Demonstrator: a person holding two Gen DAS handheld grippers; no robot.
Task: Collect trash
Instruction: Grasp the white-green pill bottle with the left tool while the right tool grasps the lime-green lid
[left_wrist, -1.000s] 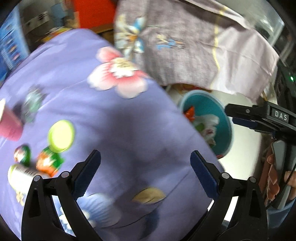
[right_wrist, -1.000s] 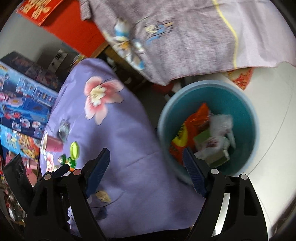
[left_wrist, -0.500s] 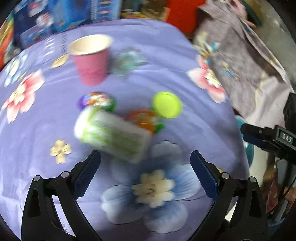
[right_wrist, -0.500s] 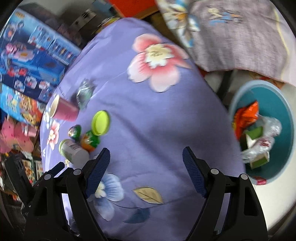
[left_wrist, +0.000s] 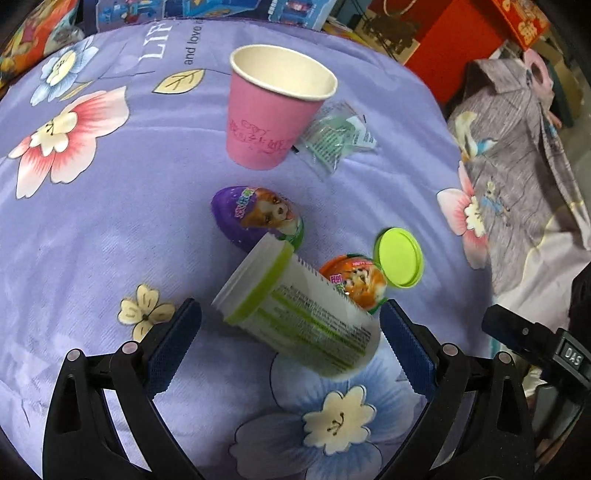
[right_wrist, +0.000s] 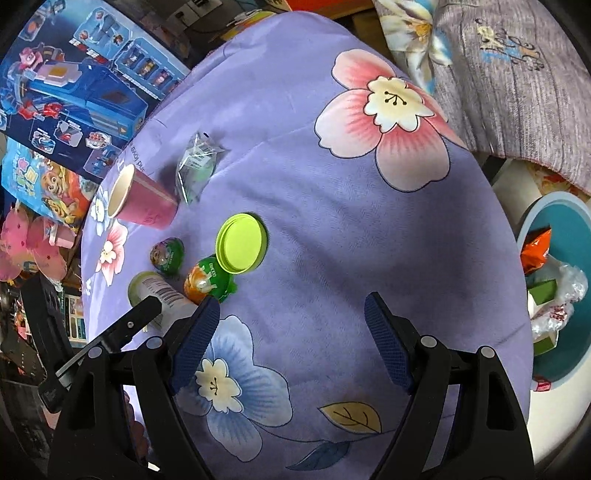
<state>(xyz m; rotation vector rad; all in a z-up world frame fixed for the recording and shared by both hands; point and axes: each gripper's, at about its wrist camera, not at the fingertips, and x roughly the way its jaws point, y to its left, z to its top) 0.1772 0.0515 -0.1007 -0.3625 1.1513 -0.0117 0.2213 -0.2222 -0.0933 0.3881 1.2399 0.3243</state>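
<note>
Purple flowered cloth (right_wrist: 332, 221) covers the table — blue toy boxes (right_wrist: 74, 92) behind (grey cloth (right_wrist: 517, 92) beside).

**Light and picture quality**

Even, soft indoor light; colours bright on the purple cloth (left_wrist: 155, 206). Broad soft shadow across the cloth in the right wrist view. Both views sharp at centre, strongly bowed by fisheye, black vignette at corners. Slight smear on the green lid (left_wrist: 400, 257). Background boxes (right_wrist: 70, 96) dimmer.
</note>
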